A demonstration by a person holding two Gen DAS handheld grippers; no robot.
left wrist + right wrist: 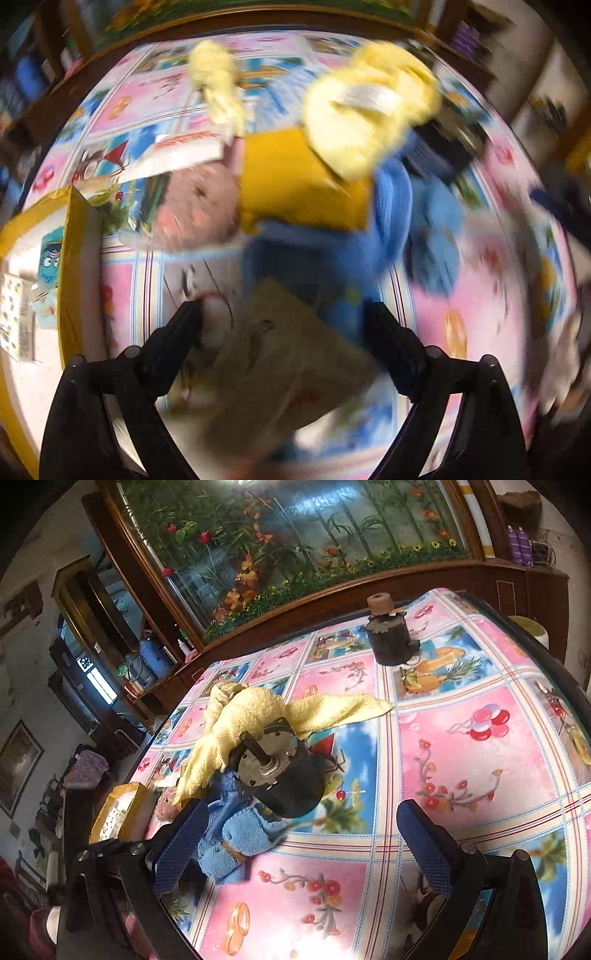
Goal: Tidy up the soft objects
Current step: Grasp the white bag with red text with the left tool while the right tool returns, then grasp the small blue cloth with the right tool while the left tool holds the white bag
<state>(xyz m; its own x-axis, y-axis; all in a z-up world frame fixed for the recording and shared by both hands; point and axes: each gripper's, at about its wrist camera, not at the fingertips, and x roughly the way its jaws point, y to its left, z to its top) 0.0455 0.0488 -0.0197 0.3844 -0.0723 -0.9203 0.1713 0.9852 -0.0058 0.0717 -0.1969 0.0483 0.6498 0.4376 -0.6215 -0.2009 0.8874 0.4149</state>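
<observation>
The right gripper (301,843), jaws spread and empty, has the blue towel (236,843) just ahead-left (nearer than the left gripper (284,332), also spread).

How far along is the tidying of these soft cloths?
Barely begun, it seems. The yellow towel and blue towel lie bunched around a black motor, unsorted. Right gripper is open and empty; left gripper is open over blurred items. All sorting remains.
</observation>
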